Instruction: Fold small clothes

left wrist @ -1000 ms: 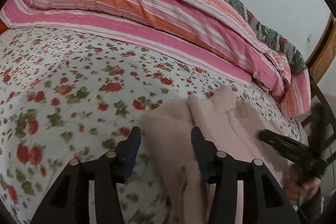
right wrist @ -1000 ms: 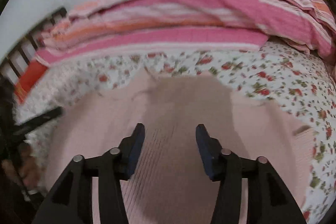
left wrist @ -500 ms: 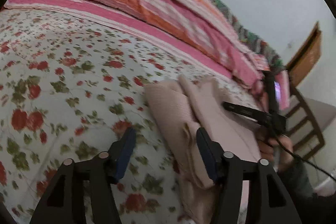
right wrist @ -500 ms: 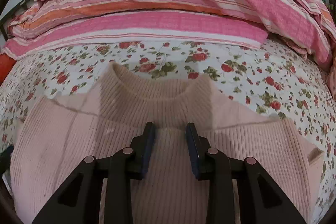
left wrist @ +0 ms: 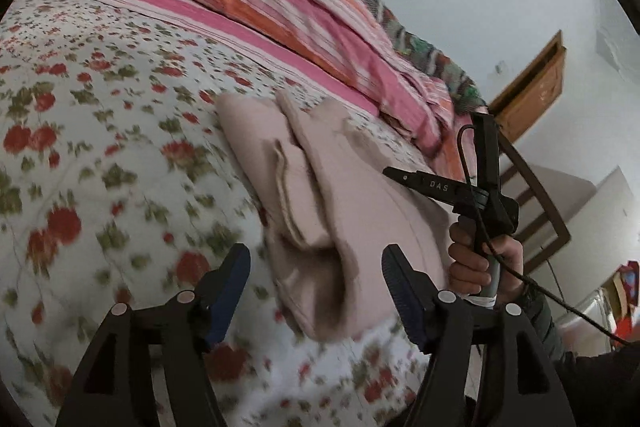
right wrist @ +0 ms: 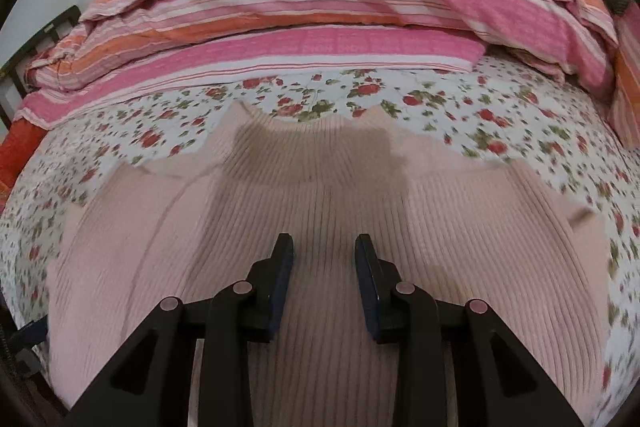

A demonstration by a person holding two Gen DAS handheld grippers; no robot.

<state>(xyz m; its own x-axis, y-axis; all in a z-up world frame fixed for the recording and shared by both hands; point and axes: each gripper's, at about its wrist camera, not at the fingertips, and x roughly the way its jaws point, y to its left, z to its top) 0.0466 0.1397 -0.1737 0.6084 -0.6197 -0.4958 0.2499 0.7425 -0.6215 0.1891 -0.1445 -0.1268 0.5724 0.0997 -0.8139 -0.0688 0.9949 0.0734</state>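
Lying on the floral sheet (left wrist: pixel 100 131), the sweater's (right wrist: pixel 320 211) edges sit clear.

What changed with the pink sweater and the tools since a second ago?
The left tool has just been opening wider and has swung off the sweater's folded side; nothing is gripped. The right tool narrowed slightly and hovers over the sweater's chest. The sweater stays flat on the flowered sheet.
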